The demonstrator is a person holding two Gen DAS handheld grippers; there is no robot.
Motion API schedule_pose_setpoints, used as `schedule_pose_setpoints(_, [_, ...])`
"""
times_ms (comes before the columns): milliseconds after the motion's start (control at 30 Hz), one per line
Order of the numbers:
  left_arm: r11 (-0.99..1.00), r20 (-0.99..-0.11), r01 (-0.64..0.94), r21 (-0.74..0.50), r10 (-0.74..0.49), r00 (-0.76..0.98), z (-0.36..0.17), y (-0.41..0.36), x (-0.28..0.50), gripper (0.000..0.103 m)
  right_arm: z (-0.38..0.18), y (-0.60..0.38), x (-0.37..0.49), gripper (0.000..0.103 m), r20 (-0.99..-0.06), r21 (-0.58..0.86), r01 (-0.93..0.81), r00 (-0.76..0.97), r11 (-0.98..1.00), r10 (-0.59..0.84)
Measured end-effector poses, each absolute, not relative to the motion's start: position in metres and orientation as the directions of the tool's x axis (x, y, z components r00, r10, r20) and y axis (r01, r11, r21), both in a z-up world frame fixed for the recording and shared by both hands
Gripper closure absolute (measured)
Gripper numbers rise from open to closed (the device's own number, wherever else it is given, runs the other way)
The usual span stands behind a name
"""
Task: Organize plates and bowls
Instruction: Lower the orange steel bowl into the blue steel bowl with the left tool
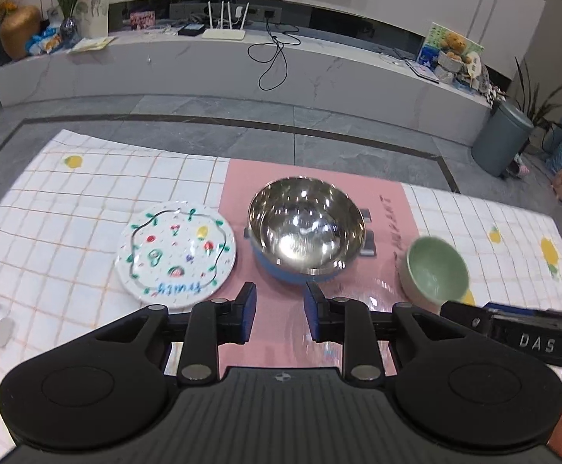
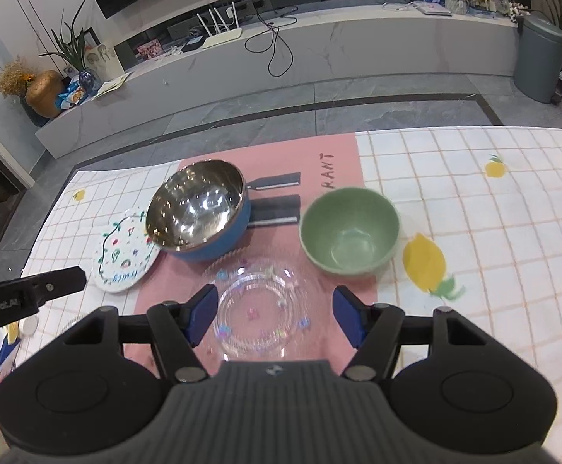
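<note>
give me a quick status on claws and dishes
Both claws open, empty. Right claw over clear glass plate. Steel bowl, green bowl apart. Nothing blocking.

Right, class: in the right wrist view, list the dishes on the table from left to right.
painted plate → steel bowl with blue outside → clear glass plate → green bowl

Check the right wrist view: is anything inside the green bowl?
No. The green bowl sits upright on the cloth and its inside shows bare down to the bottom.
</note>
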State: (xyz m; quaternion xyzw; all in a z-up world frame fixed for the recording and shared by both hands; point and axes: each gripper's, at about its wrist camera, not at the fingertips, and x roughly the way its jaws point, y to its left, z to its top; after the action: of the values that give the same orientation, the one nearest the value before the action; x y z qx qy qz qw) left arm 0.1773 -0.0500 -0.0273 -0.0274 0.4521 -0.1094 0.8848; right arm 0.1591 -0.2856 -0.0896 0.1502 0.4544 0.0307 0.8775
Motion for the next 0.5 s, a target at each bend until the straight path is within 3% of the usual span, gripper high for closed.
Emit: schedule_pose_setpoints(500, [0.985,-0.822,0.090,-0.147,-0.172,0.543,-0.075,-0.055,0.261,0.072,-0.125,-0.262,0.260,0.054,-0.814,0.317,0.116,0.543,0.941,0.207])
